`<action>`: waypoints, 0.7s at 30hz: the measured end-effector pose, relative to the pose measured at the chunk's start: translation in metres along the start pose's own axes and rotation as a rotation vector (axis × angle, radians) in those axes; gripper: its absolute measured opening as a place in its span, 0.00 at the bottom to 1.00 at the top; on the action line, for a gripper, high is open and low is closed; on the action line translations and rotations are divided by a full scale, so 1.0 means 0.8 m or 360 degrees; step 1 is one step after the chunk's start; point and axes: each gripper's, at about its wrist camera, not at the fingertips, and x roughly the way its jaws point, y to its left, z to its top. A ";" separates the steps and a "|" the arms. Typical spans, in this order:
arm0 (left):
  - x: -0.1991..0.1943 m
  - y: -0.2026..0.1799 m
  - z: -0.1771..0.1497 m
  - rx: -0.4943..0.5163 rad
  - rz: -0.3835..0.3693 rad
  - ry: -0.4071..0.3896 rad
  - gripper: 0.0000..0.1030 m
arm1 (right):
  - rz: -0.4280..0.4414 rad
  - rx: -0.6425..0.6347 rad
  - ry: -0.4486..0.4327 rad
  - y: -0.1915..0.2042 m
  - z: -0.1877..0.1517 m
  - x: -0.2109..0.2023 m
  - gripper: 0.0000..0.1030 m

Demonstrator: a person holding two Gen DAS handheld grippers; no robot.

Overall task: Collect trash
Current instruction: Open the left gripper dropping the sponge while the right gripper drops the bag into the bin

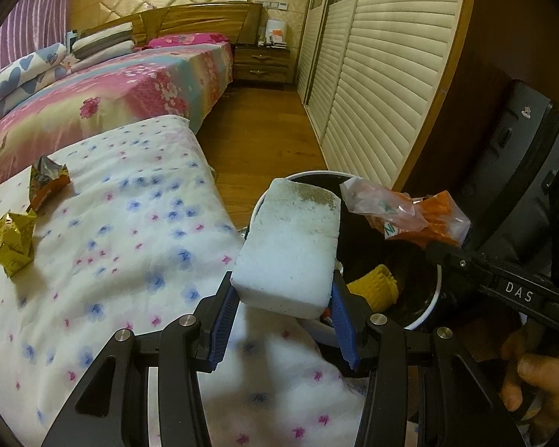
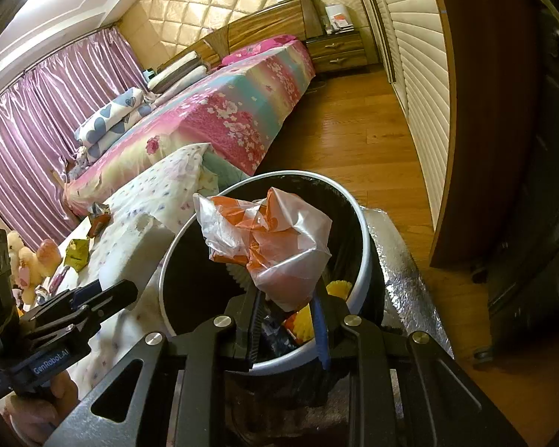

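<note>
Two pieces of trash are in hand at once, so the step I judge to be under way is the drop into the bin. From the left wrist camera, the left gripper [image 1: 285,300] is clamped on one white foam block [image 1: 292,246], its blue pads pressing the block's near end while the far end juts over the rim of the trash bin [image 1: 430,307], which stands just off the right edge of the flowered bedspread [image 1: 130,242]. The right gripper [image 1: 438,249] reaches in from the right, pinching one crumpled orange-and-clear plastic bag [image 1: 410,216] above the bin mouth. One yellow knitted item [image 1: 376,287] already lies inside. Two wrappers remain on the bedspread near its left edge: one gold wrapper [image 1: 13,240] and one orange-silver wrapper [image 1: 46,182] beyond it. From the right wrist camera, the right gripper [image 2: 287,320] is closed on the same plastic bag [image 2: 268,246], which hangs directly over the open bin [image 2: 365,246]; the left gripper [image 2: 104,290] and its foam block [image 2: 134,249] sit just beside the bin's left rim. Next, I judge, each claw needs to part over the opening, the block first carried further in so it clears the rim, then both wrappers fetched.
</note>
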 end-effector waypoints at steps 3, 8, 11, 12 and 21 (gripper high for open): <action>0.004 -0.003 0.003 0.0010 -0.0001 0.0003 0.45 | -0.0006 0.0001 0.0007 -0.004 0.003 0.003 0.23; 0.011 -0.006 0.006 0.0017 -0.0001 0.0018 0.45 | -0.0013 0.0002 0.0021 -0.006 0.005 0.006 0.23; 0.015 -0.006 0.008 0.0014 0.0000 0.0025 0.45 | -0.0016 0.0003 0.0024 -0.006 0.008 0.009 0.23; 0.016 -0.006 0.008 0.0014 0.0000 0.0027 0.45 | -0.0016 0.0002 0.0025 -0.006 0.009 0.010 0.23; 0.020 -0.010 0.012 0.0022 -0.0007 0.0031 0.46 | -0.0019 0.0009 0.0041 -0.009 0.013 0.015 0.24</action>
